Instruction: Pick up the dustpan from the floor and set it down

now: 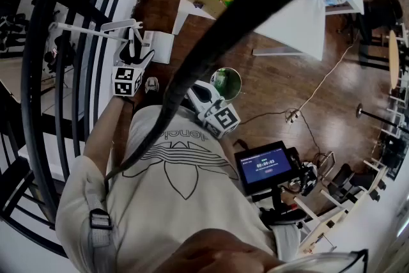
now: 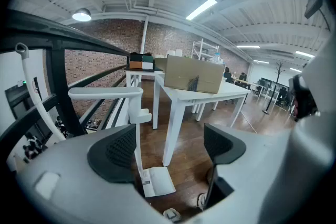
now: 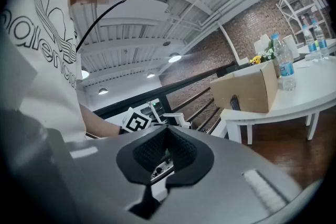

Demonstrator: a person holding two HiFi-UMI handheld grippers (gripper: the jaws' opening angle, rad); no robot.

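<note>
The fingers of the left gripper (image 2: 170,147) are spread wide, and nothing is clamped. The white upright shaft of the dustpan (image 2: 157,182) is seen running down through the gap, close against the left-hand finger (image 2: 118,150) but, as far as can be judged, not pressed from both sides. The gripper is tilted downward, presumably so the shaft can be lined up between the pads before a squeeze. The right gripper (image 3: 167,134) is held out of it: its fingers are brought together on nothing, and it is parked close by the person's body, near a green bin (image 1: 225,82). Outward now: the dustpan's tray is resting flat on the wooden floor (image 2: 191,162). Its handle is stood tall beside the dark railing (image 2: 56,86), near the leg of a white surface (image 2: 210,94) carrying a cardboard box (image 2: 193,75). The pickup is judged not yet begun; a closing on the shaft is what is called for next.
</note>
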